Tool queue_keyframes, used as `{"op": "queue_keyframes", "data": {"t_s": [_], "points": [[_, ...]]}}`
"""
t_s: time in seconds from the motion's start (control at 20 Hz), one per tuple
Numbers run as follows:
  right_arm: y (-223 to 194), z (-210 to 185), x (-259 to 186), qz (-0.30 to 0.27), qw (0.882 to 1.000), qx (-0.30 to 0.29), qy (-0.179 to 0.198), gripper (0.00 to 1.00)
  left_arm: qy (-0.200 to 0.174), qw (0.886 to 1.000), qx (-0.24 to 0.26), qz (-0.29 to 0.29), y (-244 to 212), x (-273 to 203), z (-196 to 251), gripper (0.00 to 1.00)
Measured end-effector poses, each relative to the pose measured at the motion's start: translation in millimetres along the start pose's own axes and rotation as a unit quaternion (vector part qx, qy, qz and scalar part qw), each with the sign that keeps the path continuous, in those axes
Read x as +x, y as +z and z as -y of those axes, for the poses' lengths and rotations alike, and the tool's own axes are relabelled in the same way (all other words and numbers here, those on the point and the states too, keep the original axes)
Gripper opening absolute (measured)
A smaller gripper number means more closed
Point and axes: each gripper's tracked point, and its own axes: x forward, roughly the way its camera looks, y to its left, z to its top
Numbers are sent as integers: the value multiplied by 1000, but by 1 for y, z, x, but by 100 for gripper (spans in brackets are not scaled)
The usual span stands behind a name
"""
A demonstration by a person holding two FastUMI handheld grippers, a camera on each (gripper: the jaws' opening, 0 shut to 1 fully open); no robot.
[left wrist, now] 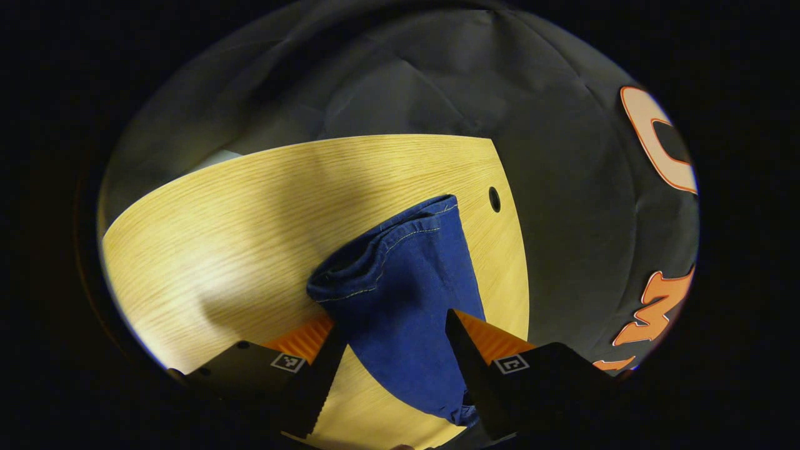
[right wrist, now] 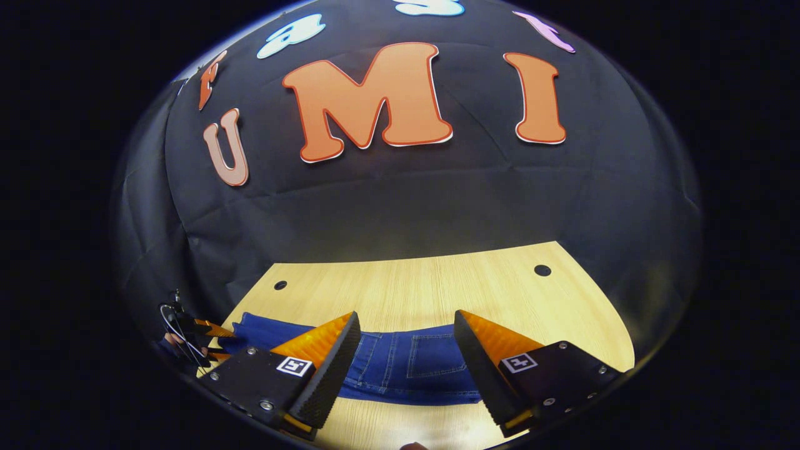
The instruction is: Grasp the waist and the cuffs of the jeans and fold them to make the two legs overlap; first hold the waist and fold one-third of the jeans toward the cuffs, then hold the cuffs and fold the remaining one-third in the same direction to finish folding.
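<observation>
Pale wood-grain table (right wrist: 437, 281) ran across the booth under black cloth walls, with small round holes near its far edge. On it lay the jeans (right wrist: 412, 369), stretched out lengthwise: in the right gripper view the waist end with a stitched back pocket sat just beyond the fingers, and in the left gripper view the cuff end (left wrist: 381, 250) pointed away toward the table's far corner, its hem rumpled and partly rolled open. The denim was dark blue with pale contrast stitching, and the legs appeared to lie one over the other, so the first overlap looked done, though I could not be sure of it. Neither third-fold seemed started; the garment lay at full length. The right gripper (right wrist: 406, 350) hung with its fingers spread wide over the waist, gripping nothing. The left gripper (left wrist: 394, 340) likewise stood spread, fingers on either side of the leg without pressing it. Farther off in the right gripper view, a hand held the other gripper by the cuffs.
</observation>
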Motion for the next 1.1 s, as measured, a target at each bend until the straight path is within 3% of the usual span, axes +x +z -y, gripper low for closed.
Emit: {"op": "queue_keyframes", "data": {"t_s": [0.05,0.1,0.15,0.25,0.3,0.45,0.7,1.1], "points": [[0,1,-2,-1,1000,-3,-1,95,-6,1000,2,-3,0,4,3,92],[0,4,-3,-2,1000,-5,-4,95,-10,1000,-2,-5,1,8,4,85],[-1,6,-4,-3,1000,-5,-6,95,-11,1000,-9,-7,1,15,2,75],[0,7,-6,-3,1000,0,-8,95,-39,998,-38,-7,1,23,5,43],[0,9,-5,-3,1000,3,-11,95,-49,998,-50,-3,3,23,4,45],[-3,11,-5,-10,1000,1,-18,95,-62,996,-59,6,4,32,-3,13],[-8,14,-6,-21,1000,2,-17,95,-34,997,47,44,3,21,6,4],[6,22,-9,-3,1000,8,-25,95,-81,973,188,111,-11,-49,94,3]]}}
